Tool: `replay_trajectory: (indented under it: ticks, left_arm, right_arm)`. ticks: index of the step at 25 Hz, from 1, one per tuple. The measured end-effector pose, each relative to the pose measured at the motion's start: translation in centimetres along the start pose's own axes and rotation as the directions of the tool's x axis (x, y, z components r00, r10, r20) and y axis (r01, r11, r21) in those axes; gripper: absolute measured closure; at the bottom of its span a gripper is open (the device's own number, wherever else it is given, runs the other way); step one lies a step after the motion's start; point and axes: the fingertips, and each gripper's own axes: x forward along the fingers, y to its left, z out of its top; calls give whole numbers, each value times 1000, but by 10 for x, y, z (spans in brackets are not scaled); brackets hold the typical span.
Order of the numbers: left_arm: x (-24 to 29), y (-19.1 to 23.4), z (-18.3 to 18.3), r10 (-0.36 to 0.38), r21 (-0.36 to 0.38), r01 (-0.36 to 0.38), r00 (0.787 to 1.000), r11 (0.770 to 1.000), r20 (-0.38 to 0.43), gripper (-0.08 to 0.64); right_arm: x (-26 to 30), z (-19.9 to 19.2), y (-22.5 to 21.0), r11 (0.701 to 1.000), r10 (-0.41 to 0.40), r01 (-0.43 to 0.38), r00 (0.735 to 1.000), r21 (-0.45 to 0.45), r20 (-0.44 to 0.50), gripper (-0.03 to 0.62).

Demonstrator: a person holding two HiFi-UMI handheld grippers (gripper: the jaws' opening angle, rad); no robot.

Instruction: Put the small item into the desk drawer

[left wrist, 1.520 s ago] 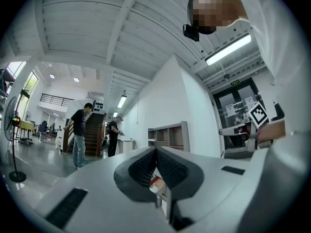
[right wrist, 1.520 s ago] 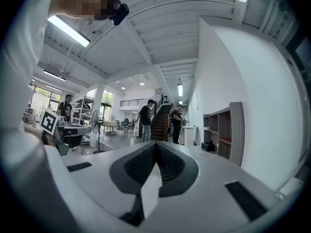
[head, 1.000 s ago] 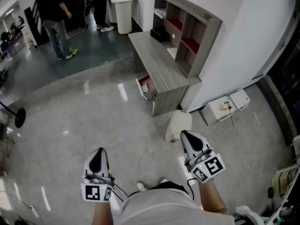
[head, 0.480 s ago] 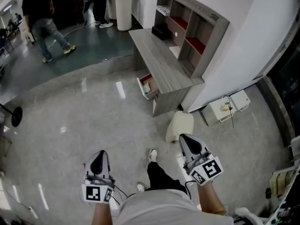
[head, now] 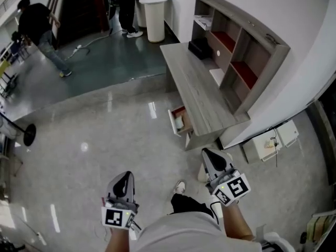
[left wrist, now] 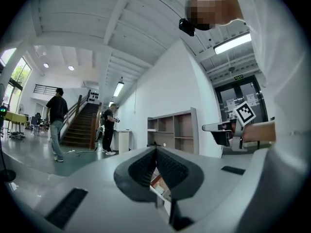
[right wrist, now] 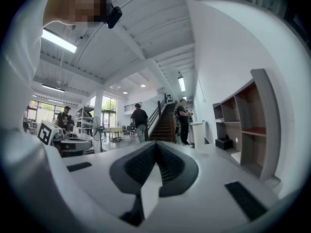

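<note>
Polished grey floor (head: 94, 140) fills most of the head view, with a person (head: 37, 22) far off at upper left.

Nearer us, left to right:
- The left claw (head: 124, 176) has its jaws pressed together, with nothing between them in its own view.
- The drawer (head: 178, 122) is pulled out of the front edge of the counter (head: 197, 91). Something pale and something red lie in it.
- The right claw (head: 208, 153) also has its jaws together and is empty.
- The shelf unit (head: 236, 51) stands along the counter's back.

Small item: we cannot pick it out, and neither claw carries it. A black box (head: 199, 47) and a white sheet (head: 216, 76) sit on the counter. We cannot say whether either is the item.

Risks, as we judge them:
1. We stand well apart from the counter with an unidentified target, so grabbing the wrong object is the main hazard.
2. The drawer projects toward the open floor, so a knee or claw could knock it shut or skew it.
3. The closed jaws must open before any grasp, or they would only shove the item.

Drawer orientation: the mouth faces up and the front panel faces the open floor, toward picture-left. Its long axis appears to run along the counter edge, upper left to lower right, but foreshortening leaves us unsure.
</note>
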Motion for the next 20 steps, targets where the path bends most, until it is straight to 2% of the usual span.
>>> replay_trajectory:
  ticks: [4, 8, 14, 17, 20]
  left_arm:
    - [93, 1, 22, -27, 10, 27, 999, 1000, 45, 541]
    - [152, 1, 33, -50, 16, 49, 997, 999, 50, 541]
    - [188, 36, 20, -46, -17, 46, 999, 999, -10, 541]
    - [216, 52, 4, -89, -42, 87, 995, 995, -40, 541]
    - [255, 63, -20, -162, -68, 157, 985, 985, -67, 541]
  right_arm:
    - [44, 4, -69, 1000, -7, 8, 1000, 4, -23, 571]
    - [80, 10, -122, 1000, -26, 26, 999, 13, -29, 571]
    - [123, 2, -140, 998, -30, 33, 998, 49, -64, 571]
    - [147, -4, -146, 997, -49, 54, 995, 51, -86, 571]
    - [164, -7, -158, 993, -108, 113, 987, 34, -120, 571]
